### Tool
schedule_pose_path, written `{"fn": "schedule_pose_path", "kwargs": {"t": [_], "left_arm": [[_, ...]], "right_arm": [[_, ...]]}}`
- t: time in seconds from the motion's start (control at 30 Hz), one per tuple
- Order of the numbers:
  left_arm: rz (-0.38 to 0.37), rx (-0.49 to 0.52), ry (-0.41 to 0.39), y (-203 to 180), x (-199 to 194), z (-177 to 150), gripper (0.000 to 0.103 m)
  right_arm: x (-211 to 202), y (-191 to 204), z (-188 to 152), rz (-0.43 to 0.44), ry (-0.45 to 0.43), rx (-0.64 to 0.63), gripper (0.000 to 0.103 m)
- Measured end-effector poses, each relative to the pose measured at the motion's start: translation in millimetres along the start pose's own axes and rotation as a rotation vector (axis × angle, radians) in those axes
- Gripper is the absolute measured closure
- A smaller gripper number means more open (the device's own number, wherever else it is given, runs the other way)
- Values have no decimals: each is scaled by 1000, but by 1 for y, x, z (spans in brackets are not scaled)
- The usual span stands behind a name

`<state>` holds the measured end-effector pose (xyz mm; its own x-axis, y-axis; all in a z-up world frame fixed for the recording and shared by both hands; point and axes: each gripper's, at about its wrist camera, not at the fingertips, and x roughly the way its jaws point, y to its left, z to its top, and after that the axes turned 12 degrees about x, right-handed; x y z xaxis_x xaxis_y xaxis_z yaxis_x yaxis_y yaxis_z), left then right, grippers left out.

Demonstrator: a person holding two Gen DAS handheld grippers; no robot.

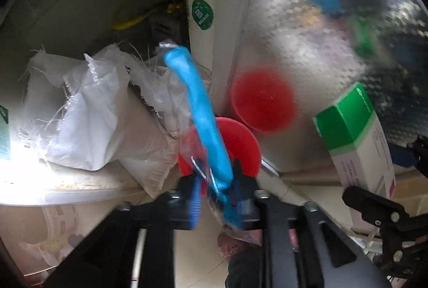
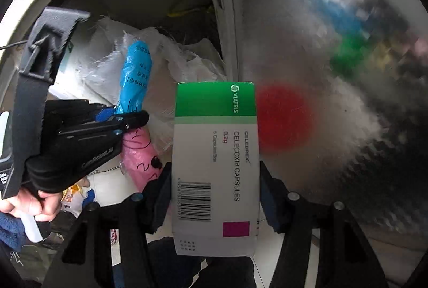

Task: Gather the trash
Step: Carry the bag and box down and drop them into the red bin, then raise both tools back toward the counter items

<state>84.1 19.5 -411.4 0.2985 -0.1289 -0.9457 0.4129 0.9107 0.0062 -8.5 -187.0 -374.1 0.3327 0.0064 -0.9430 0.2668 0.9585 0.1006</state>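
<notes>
Left wrist view: the left tool (image 1: pixel 218 198) has its jaws slightly parted around a blue wrapper (image 1: pixel 203 114), above a red bin (image 1: pixel 240 143)

Right wrist view: the right tool (image 2: pixel 215 197) is clamped on a green-and-white capsule box (image 2: pixel 215 154)

The left gripper (image 1: pixel 218 201) had the blue plastic wrapper (image 1: pixel 203 116) between its parted jaws, seemingly touching only the right one, above a red lid (image 1: pixel 240 143), beside a white woven sack (image 1: pixel 88 111).
</notes>
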Motion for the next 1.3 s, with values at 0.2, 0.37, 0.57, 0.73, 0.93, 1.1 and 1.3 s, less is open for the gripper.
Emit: {"fn": "schedule_pose_path", "kwargs": {"t": [0.2, 0.37, 0.57, 0.73, 0.93, 1.1, 1.3], "left_arm": [[53, -10, -18, 7, -2, 5, 65], [59, -41, -15, 17, -21, -7, 49], [81, -54, -6, 24, -34, -31, 27], [97, -64, -8, 34, -29, -44, 19], [143, -90, 4, 43, -20, -58, 12], [141, -107, 15, 44, -44, -62, 9], [156, -76, 21, 37, -110, -53, 6]], "right_arm": [[3, 3, 4, -9, 9, 6, 47], [-4, 3, 6, 4, 35, -11, 47], [11, 7, 12, 11, 44, -57, 47], [29, 17, 15, 1, 27, -128, 47], [46, 28, 17, -6, 18, -197, 27], [27, 36, 17, -38, -17, -208, 7], [-33, 50, 21, -27, -1, -194, 7]]}}
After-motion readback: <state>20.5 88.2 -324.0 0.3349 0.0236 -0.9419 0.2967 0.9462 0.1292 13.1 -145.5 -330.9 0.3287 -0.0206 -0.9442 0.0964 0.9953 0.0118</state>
